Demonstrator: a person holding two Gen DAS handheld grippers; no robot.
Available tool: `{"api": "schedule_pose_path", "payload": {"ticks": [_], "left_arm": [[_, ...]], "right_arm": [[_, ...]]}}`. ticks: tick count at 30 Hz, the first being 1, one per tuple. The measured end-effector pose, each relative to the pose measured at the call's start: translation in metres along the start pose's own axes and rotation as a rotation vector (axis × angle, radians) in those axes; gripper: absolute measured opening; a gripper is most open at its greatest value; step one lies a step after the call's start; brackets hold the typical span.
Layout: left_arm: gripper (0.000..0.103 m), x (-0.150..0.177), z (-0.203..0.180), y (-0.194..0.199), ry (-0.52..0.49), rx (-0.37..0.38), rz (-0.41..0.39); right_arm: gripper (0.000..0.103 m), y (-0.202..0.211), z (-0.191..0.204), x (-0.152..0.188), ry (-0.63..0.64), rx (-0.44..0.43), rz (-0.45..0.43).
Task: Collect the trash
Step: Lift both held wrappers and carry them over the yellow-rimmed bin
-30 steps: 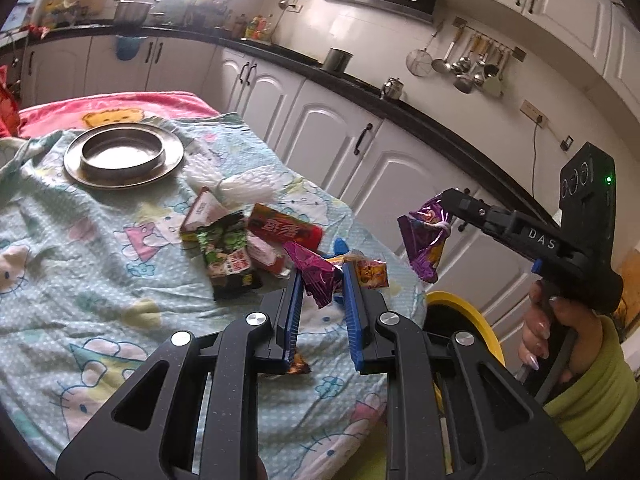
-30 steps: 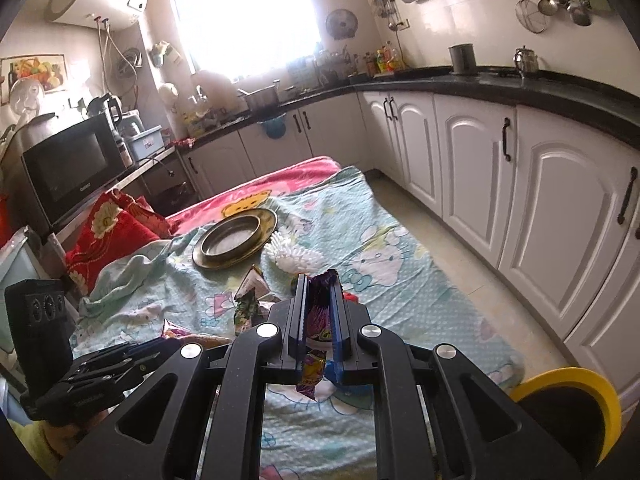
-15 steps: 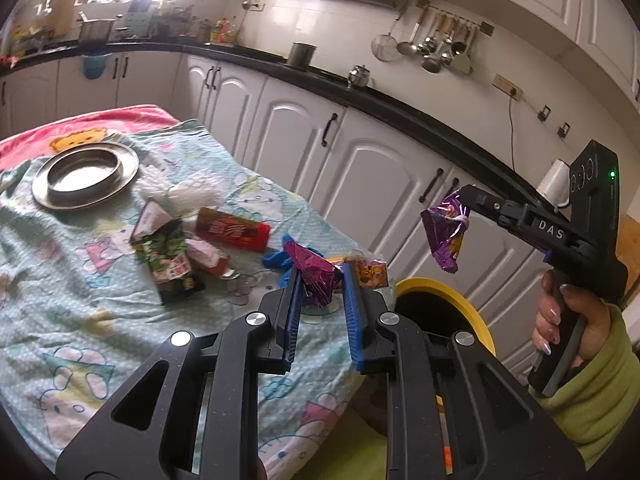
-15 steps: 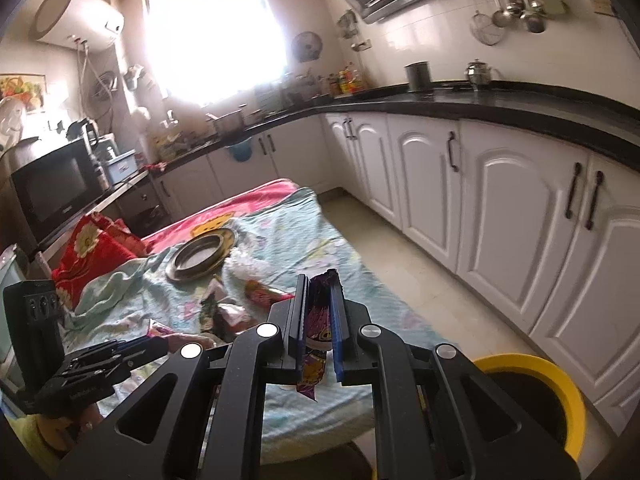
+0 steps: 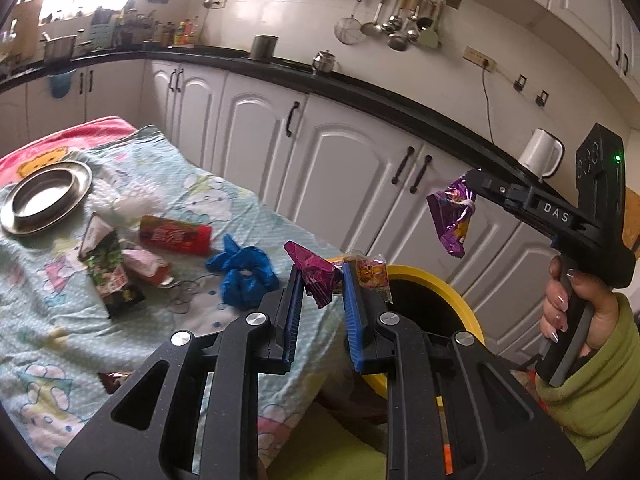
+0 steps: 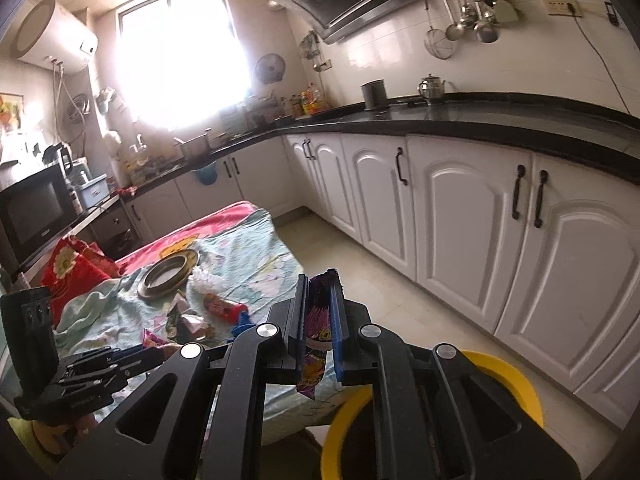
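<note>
My left gripper (image 5: 322, 268) is shut on a crumpled magenta wrapper (image 5: 314, 280), over the near edge of the table. A small orange packet (image 5: 372, 272) shows against its right finger; I cannot tell whether it is held. My right gripper (image 6: 319, 276) is shut on a purple foil wrapper (image 6: 316, 340) that hangs below its fingers. In the left wrist view that right gripper (image 5: 466, 179) holds the purple wrapper (image 5: 452, 220) in the air, above and beyond the yellow-rimmed bin (image 5: 436, 282). The bin (image 6: 520, 376) stands on the floor by the table's corner.
On the patterned cloth (image 5: 40, 320) lie a red packet (image 5: 176, 236), a blue crumpled bag (image 5: 244, 276), a green-black packet (image 5: 114, 280), a pink wrapper (image 5: 146, 266) and a metal plate (image 5: 44, 196). White cabinets (image 5: 340, 168) run behind the bin. A hand (image 5: 572, 304) grips the right handle.
Both grippers have swung away from the table's middle towards the yellow bin, each keeping its wrapper. The bin now shows larger in both views.
</note>
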State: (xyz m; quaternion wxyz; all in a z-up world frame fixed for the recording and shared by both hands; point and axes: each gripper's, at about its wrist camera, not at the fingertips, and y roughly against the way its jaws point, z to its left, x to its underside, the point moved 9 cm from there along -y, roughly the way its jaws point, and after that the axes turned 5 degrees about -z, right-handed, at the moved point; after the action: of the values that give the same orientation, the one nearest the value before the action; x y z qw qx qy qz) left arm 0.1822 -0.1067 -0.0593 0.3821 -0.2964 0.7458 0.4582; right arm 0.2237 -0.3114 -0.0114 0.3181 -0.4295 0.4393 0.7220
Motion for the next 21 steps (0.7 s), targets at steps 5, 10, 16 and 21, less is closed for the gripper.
{"api": "schedule_pose_path", "payload": {"ticks": [5,10,16,21], "left_arm": [[0.014,0.002,-0.017,-0.008,-0.027,0.016,0.011],[0.014,0.007,-0.030,-0.017,-0.047,0.031,0.029],[0.014,0.017,-0.051,-0.031,-0.076,0.053,0.058],[0.014,0.025,-0.065,-0.043,-0.090,0.076,0.081]], "right_arm": [[0.010,0.007,-0.014,0.002,-0.017,0.022,-0.008],[0.010,0.014,-0.033,0.007,-0.034,0.046,-0.007],[0.010,0.021,-0.050,0.015,-0.046,0.072,0.000],[0.010,0.025,-0.066,0.026,-0.049,0.104,0.012]]}}
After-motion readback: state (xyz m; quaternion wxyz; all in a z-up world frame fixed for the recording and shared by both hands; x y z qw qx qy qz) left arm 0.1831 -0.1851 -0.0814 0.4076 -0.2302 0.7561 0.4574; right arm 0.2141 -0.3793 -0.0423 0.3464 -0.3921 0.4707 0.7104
